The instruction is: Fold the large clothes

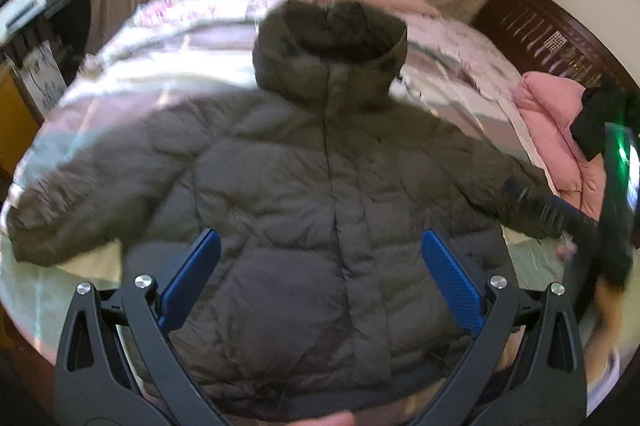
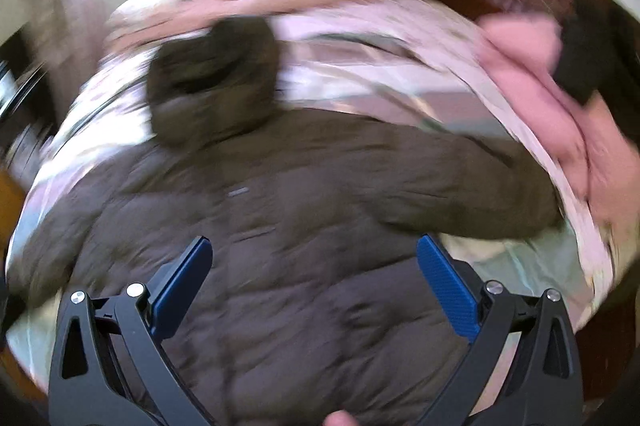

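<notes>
Now my left gripper [image 1: 320, 246] has its blue fingers [image 1: 192, 278] spread wide, holding nothing, above the lower front of the dark puffer jacket [image 1: 304, 193]; my right gripper [image 2: 314, 256] is equally spread and empty over the same coat; the jacket lies face up on the bed [image 1: 168, 65], sleeves out, hood [image 1: 328, 49] toward the pillows; a pink garment [image 1: 552, 121] sits beside its sleeve.
</notes>
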`<state>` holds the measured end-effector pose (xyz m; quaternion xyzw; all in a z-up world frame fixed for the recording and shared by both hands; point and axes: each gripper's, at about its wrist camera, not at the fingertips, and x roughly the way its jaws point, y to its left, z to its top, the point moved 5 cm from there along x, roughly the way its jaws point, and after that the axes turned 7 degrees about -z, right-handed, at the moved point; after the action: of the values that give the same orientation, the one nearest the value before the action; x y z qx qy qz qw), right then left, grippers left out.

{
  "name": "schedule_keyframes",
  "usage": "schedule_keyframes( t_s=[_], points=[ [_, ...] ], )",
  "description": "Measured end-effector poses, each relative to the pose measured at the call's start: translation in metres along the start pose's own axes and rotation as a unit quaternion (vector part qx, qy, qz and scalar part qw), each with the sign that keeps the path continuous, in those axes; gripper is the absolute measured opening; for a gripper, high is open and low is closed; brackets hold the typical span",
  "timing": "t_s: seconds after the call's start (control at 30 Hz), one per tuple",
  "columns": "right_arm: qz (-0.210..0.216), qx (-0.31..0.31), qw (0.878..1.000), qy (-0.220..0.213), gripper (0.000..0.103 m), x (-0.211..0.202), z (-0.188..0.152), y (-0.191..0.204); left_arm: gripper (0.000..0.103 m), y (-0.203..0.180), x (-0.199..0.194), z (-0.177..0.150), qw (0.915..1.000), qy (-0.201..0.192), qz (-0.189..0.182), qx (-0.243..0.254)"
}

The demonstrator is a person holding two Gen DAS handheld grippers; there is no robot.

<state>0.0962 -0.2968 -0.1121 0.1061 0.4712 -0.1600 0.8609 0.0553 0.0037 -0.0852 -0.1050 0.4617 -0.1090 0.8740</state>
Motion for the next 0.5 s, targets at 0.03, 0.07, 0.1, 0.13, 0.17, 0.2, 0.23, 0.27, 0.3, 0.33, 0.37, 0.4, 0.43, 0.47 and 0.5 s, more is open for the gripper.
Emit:
schedule_keyframes(
  t_s=[0.03,0.07,0.1,0.13,0.17,0.2,0.23,0.27,0.3,0.33,0.37,0.4,0.43,0.47,0.5],
  points=[
    [0.001,0.032,0.999,0.019,0.102,0.013,0.004,-0.021,0.101,0.001,0.004,-0.001,1.0,0.004,0.002,0.0],
    [-0.007,0.062,0.998,0.03,0.102,0.024,0.006,-0.042,0.101,0.001,0.006,-0.001,1.0,0.006,0.006,0.002],
    [-0.017,0.091,0.995,0.043,0.102,0.034,0.007,-0.063,0.101,0.0,0.008,-0.002,0.9999,0.008,0.009,0.005],
    [-0.021,0.118,0.991,0.055,0.102,0.04,0.004,-0.08,0.101,-0.001,0.009,-0.001,0.9999,0.008,0.01,0.006],
    [-0.014,0.148,0.986,0.069,0.102,0.046,0.001,-0.094,0.101,-0.003,0.01,-0.001,0.9999,0.007,0.011,0.009],
    [0.0,0.174,0.981,0.083,0.102,0.051,-0.002,-0.103,0.101,-0.004,0.009,0.001,0.9998,0.006,0.013,0.011],
    [0.012,0.189,0.977,0.094,0.102,0.052,-0.008,-0.107,0.101,-0.006,0.009,0.001,0.9998,0.004,0.015,0.014],
    [0.025,0.196,0.975,0.103,0.102,0.052,-0.011,-0.108,0.101,-0.008,0.01,0.001,0.9998,0.003,0.015,0.016],
    [0.036,0.196,0.974,0.108,0.102,0.052,-0.012,-0.108,0.101,-0.01,0.012,0.002,0.9998,0.005,0.014,0.016],
    [0.041,0.191,0.974,0.111,0.102,0.052,-0.014,-0.107,0.101,-0.011,0.014,0.002,0.9998,0.007,0.01,0.016],
    [0.04,0.186,0.975,0.112,0.102,0.059,-0.007,-0.113,0.101,-0.012,0.017,0.001,0.9998,0.01,0.009,0.017],
    [0.026,0.182,0.977,0.11,0.102,0.064,-0.004,-0.12,0.101,-0.013,0.019,0.002,0.9997,0.013,0.007,0.019],
    [0.013,0.189,0.976,0.11,0.102,0.071,0.001,-0.133,0.101,-0.015,0.023,0.002,0.9996,0.018,0.005,0.023],
    [0.01,0.204,0.972,0.113,0.102,0.078,0.007,-0.142,0.101,-0.017,0.028,0.003,0.9993,0.024,0.003,0.029],
    [0.01,0.23,0.966,0.117,0.102,0.089,0.011,-0.159,0.101,-0.018,0.033,0.005,0.999,0.029,0.006,0.033]
  ],
)
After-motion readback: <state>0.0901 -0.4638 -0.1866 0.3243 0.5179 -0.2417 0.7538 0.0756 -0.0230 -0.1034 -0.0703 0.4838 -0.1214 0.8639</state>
